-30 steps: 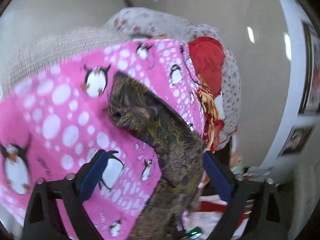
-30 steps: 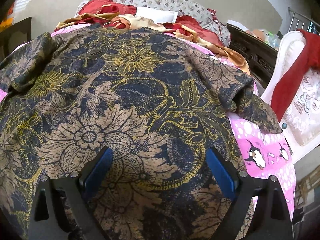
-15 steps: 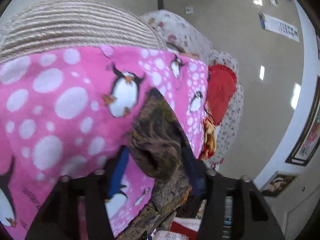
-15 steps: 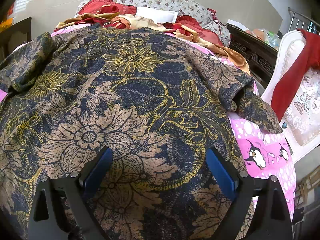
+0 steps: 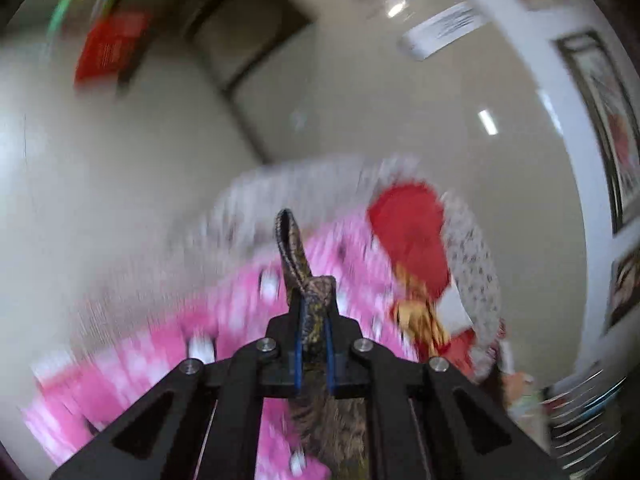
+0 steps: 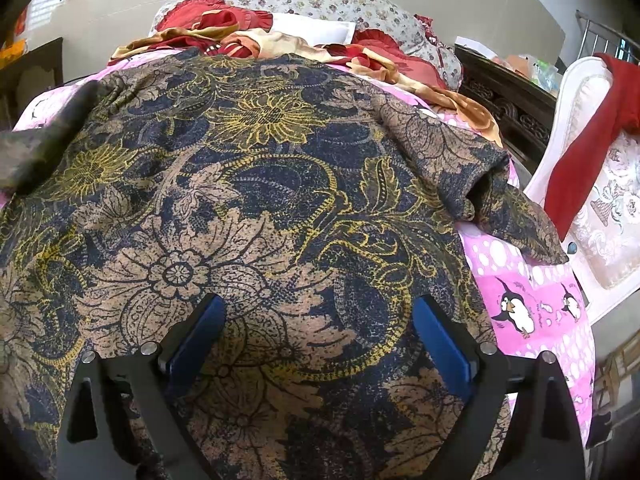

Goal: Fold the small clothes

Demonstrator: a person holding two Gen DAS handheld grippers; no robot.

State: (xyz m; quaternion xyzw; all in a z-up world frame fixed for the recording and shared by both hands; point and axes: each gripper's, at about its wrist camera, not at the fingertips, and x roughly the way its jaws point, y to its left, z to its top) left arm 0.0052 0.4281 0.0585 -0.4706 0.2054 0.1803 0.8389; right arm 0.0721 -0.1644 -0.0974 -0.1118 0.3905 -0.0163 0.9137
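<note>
Left wrist view showed our left gripper [image 5: 312, 330] clamped on a pinched fold of the batik garment [image 5: 304, 280], the sleeve end poking up past the fingertips. We judged the tight pinch was there so the sleeve could be carried inward over the garment's body for the first fold. The rest of the garment [image 6: 256, 208] lay spread over the pink penguin blanket [image 6: 532, 292], its other sleeve bunched at the garment's right edge. Our right gripper [image 6: 318, 340] hovered over the garment's lower middle, fingers wide apart and holding nothing, probably waiting to pin the cloth. Compared with 1 second before, the left fingers had gone from open around the sleeve to closed on it, and the sleeve had lifted off the blanket.
</note>
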